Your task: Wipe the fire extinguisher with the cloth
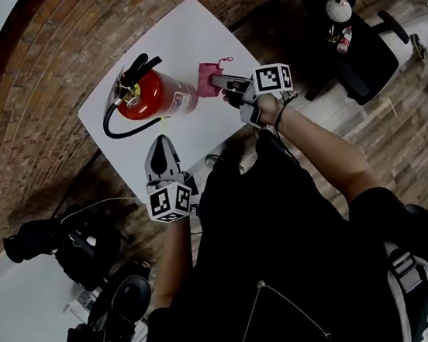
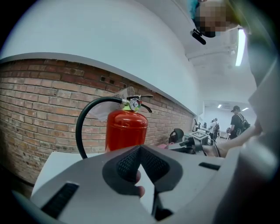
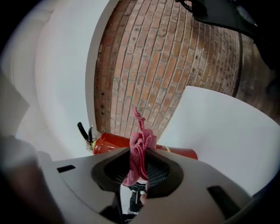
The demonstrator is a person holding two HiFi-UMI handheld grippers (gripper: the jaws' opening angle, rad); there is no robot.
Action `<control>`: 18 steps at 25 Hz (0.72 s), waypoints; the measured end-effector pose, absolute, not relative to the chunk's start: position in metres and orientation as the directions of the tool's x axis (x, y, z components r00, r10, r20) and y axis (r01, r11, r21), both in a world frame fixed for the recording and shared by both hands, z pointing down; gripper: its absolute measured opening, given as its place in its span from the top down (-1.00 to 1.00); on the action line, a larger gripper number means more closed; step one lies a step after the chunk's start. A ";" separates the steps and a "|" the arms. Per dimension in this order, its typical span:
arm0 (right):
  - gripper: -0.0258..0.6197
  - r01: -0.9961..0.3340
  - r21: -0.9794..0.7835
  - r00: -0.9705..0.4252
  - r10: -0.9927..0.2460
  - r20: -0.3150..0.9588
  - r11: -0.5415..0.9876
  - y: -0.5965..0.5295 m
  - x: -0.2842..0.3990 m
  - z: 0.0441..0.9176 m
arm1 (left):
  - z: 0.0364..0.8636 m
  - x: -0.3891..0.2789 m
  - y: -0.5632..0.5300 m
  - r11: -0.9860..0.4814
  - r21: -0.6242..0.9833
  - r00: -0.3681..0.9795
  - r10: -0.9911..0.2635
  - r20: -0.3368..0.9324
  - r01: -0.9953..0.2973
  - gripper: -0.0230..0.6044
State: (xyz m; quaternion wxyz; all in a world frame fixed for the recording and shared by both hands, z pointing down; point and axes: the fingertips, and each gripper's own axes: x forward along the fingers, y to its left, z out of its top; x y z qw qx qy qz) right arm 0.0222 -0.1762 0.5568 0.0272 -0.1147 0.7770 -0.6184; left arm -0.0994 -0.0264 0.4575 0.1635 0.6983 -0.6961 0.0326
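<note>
Currently, the right gripper (image 1: 220, 82) pinches the pink cloth (image 1: 207, 79) just above centre in the head view. The cloth is just beside the red extinguisher (image 1: 153, 96), which stands on the white table (image 1: 188, 37) at upper centre-left. The left gripper (image 1: 162, 142), jaws pressed together and empty, hovers at the table's lower edge, pointing at the extinguisher.

Extinguisher (image 2: 127, 129): red cylinder, standing upright on the white table (image 1: 181, 38). Small round gauge and black lever at the head, yellow-green collar beneath. Black hose leaves the head and loops down one side in a wide arc. White label on the body.

Cloth (image 3: 139, 153): pink, bunched into a narrow twist, pinched between the jaws of the right gripper (image 1: 219, 82). One end sticks out past the jaws. It is just beside the extinguisher; contact cannot be made out.
</note>
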 end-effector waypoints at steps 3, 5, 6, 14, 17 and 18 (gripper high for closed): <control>0.61 -0.203 -0.958 -0.966 -0.202 0.162 0.202 -0.171 0.020 0.593 | 0.459 -0.105 -0.027 0.018 0.177 0.032 -0.960 0.277 -0.984 0.90; 0.61 -0.242 -0.950 -0.960 -0.189 0.205 0.199 -0.166 0.018 0.618 | 0.461 -0.110 -0.025 0.027 0.178 0.025 -0.960 0.280 -0.984 0.90; 0.61 -0.260 -0.946 -0.957 -0.183 0.226 0.193 -0.165 0.016 0.631 | 0.462 -0.114 -0.024 0.033 0.179 0.019 -0.959 0.282 -0.983 0.90; 0.61 -0.341 -0.926 -0.936 -0.152 0.318 0.165 -0.154 -0.008 0.716 | 0.471 -0.141 -0.016 0.073 0.158 -0.020 -0.949 0.313 -0.985 0.90; 0.61 -0.358 -0.922 -0.930 -0.139 0.340 0.147 -0.149 -0.015 0.744 | 0.474 -0.146 -0.013 0.077 0.149 -0.024 -0.944 0.329 -0.986 0.90; 0.61 -0.365 -0.920 -0.928 -0.135 0.347 0.143 -0.148 -0.017 0.752 | 0.475 -0.148 -0.012 0.077 0.146 -0.025 -0.942 0.334 -0.986 0.90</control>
